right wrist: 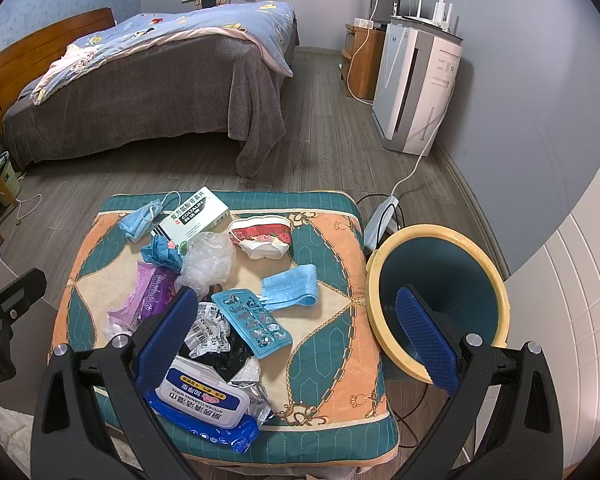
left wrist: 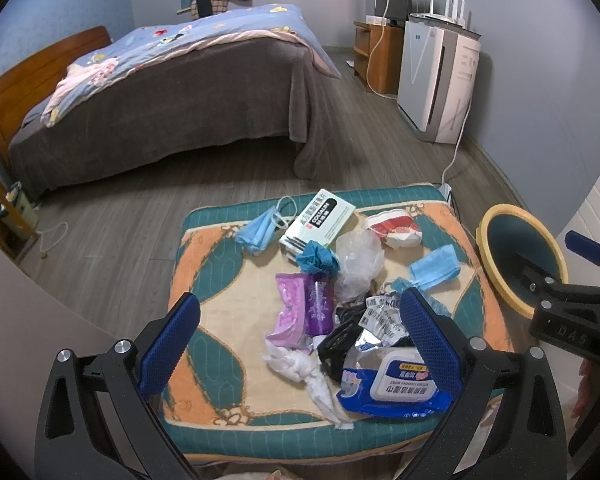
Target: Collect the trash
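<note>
Trash lies on a patterned cushion (left wrist: pixel 224 280) (right wrist: pixel 332 240): a wet-wipes pack (left wrist: pixel 396 384) (right wrist: pixel 204 404), a purple wrapper (left wrist: pixel 300 312) (right wrist: pixel 148 296), white tissue (left wrist: pixel 300 368), clear plastic (left wrist: pixel 356 264) (right wrist: pixel 208 260), blue masks (left wrist: pixel 434 266) (right wrist: pixel 292 286), a blister pack (right wrist: pixel 252 324), a medicine box (left wrist: pixel 320 220) (right wrist: pixel 196 212) and a red-white wrapper (right wrist: pixel 264 236). A teal bin with a yellow rim (left wrist: pixel 520 256) (right wrist: pixel 436 304) stands right of the cushion. My left gripper (left wrist: pixel 300 344) is open above the near trash. My right gripper (right wrist: pixel 300 340) is open, empty, straddling the cushion's right edge and the bin.
A bed (left wrist: pixel 172 92) with a grey blanket stands beyond the cushion across wooden floor. A white air purifier (left wrist: pixel 440 80) and wooden cabinet stand by the right wall. A power strip (right wrist: pixel 380 216) with cables lies behind the bin.
</note>
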### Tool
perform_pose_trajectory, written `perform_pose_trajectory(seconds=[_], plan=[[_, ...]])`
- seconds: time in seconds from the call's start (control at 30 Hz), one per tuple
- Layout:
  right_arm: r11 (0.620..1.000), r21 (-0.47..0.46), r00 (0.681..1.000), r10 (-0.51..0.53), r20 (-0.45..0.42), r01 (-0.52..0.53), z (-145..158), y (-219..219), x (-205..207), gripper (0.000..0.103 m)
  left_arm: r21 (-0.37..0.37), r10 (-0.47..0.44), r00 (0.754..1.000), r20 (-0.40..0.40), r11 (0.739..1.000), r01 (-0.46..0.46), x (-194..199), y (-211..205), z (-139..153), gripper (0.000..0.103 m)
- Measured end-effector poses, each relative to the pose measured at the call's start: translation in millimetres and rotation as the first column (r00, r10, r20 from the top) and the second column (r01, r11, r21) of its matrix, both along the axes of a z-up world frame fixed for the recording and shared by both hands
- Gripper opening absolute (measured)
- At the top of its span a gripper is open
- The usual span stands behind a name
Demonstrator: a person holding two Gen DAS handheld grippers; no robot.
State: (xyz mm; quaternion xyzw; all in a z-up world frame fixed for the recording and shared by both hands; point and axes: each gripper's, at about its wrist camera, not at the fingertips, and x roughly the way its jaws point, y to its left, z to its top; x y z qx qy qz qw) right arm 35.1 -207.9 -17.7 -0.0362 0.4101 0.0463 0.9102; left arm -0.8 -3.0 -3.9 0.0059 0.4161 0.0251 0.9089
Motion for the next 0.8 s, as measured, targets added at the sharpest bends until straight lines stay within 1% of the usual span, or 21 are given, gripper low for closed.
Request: perform_pose_trajectory(seconds=[0.17,0.3,0.37,0.43,0.5,0.57,0.6,0.63,0.67,0.7,0.73,0.77,0.8], plan=[[1.000,0.001,1.000,-0.001,-0.003,0.001,-0.4,-0.3,0.1,0.098,-0.003,0.002,1.000,0.004,1.000,-0.002,-0.1,0.9,0.2,0.099],[1.000,0.012,1.000,-0.006,-0.020,0.007,-2.3,-3.1,2.2,0.098,-0.024,-0.008,1.000,0.018,1.000,0.009,-2.9,6.4,-4.8,0.099],[1.000,0.020,1.000,-0.007,-0.011,0.007,-0.8,-5.1,4.7,0.098,0.026,0.009,0.999,0.037,1.000,-0.010,-4.5,8.3,-5.1,0.099],[0.999,0.037,1.000,0.021,0.008,-0.021,2.0,-5.5,10.0,0.098,0.064,0.003,0.999,0.051,0.998,-0.006,-3.3,8.0,-6.0,0.099],[0.999,0.020,0.999,0.035,0.032,-0.036,3.7,-6.8,21.7,0.098,0.072,-0.015,0.999,0.043,0.997,0.012,0.5,7.9,-8.1,0.099],[0.999,0.043,0.999,0.027,0.021,-0.028,0.5,-12.8,35.1,0.098,0.044,-0.053,0.998,0.014,0.998,0.053,10.0,7.7,-13.3,0.099],[0.998,0.069,1.000,0.012,0.000,-0.012,-4.1,-18.5,43.3,0.098,0.017,-0.097,0.995,-0.020,0.995,0.098,17.3,8.7,-19.0,0.099],[0.996,0.086,1.000,0.003,-0.021,-0.002,-8.3,-22.0,49.4,0.098,0.018,-0.112,0.993,-0.045,0.993,0.113,24.2,6.1,-23.1,0.099],[0.994,0.107,0.998,0.005,-0.065,0.002,-15.0,-25.7,58.2,0.098,0.008,-0.128,0.990,-0.059,0.992,0.129,30.4,6.4,-26.9,0.099],[0.992,0.127,0.994,0.018,-0.106,-0.004,-21.9,-27.9,66.5,0.098,-0.014,-0.144,0.988,-0.060,0.990,0.144,35.4,5.4,-28.6,0.099],[0.991,0.133,0.992,0.022,-0.123,-0.006,-26.7,-28.3,71.6,0.098,-0.054,-0.163,0.985,-0.057,0.986,0.160,42.1,8.7,-30.0,0.099],[0.992,0.125,0.990,0.015,-0.140,0.002,-32.5,-28.8,77.6,0.098,-0.075,-0.163,0.986,-0.045,0.984,0.160,48.7,13.5,-30.7,0.099],[0.993,0.115,0.988,0.009,-0.153,0.009,-36.9,-29.4,81.5,0.098,-0.072,-0.154,0.987,-0.034,0.986,0.152,53.4,14.8,-31.0,0.099]])
